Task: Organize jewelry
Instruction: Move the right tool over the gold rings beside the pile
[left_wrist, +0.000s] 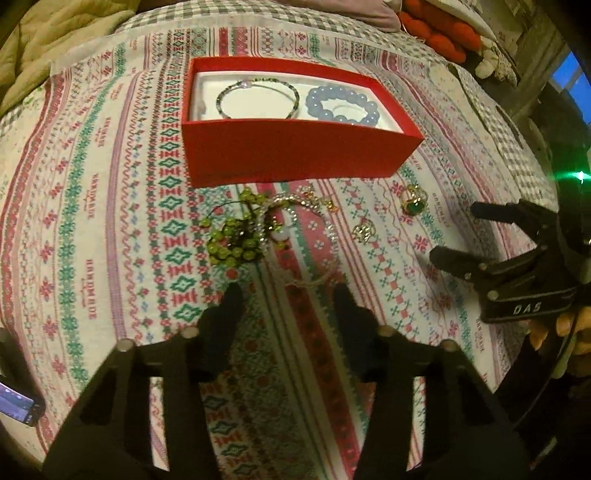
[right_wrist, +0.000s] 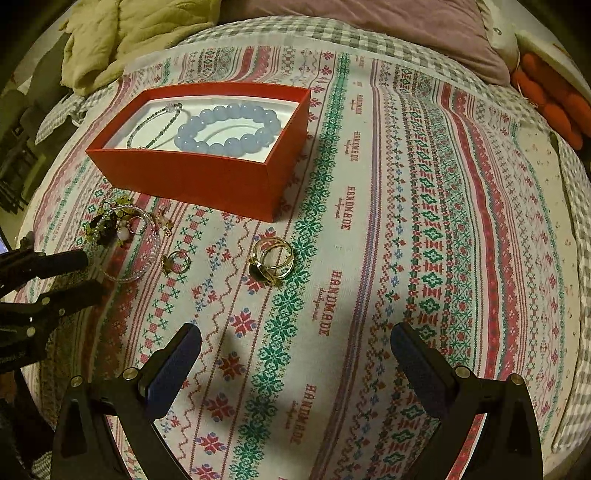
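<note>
A red box (left_wrist: 295, 153) (right_wrist: 207, 181) with a white lining holds a thin beaded bracelet (left_wrist: 258, 98) (right_wrist: 157, 123) and a blue bead bracelet (left_wrist: 341, 105) (right_wrist: 229, 127). In front of it lies a tangle of green beads (left_wrist: 234, 242) (right_wrist: 110, 221) and a clear crystal bracelet (left_wrist: 295, 236) (right_wrist: 136, 258). A green-stone gold ring (left_wrist: 414, 201) (right_wrist: 271, 260) and a small gold ring (left_wrist: 364, 230) (right_wrist: 176, 261) lie to the right. My left gripper (left_wrist: 286, 295) is open, just short of the crystal bracelet. My right gripper (right_wrist: 295, 336) is open and empty, short of the rings.
The jewelry lies on a patterned cloth (right_wrist: 406, 221) over a checked bedspread (right_wrist: 295, 29). A yellow-green blanket (right_wrist: 140, 33) and a purple pillow (right_wrist: 388, 26) lie behind. A phone (left_wrist: 18, 404) sits at the lower left. The right gripper shows in the left wrist view (left_wrist: 454, 232).
</note>
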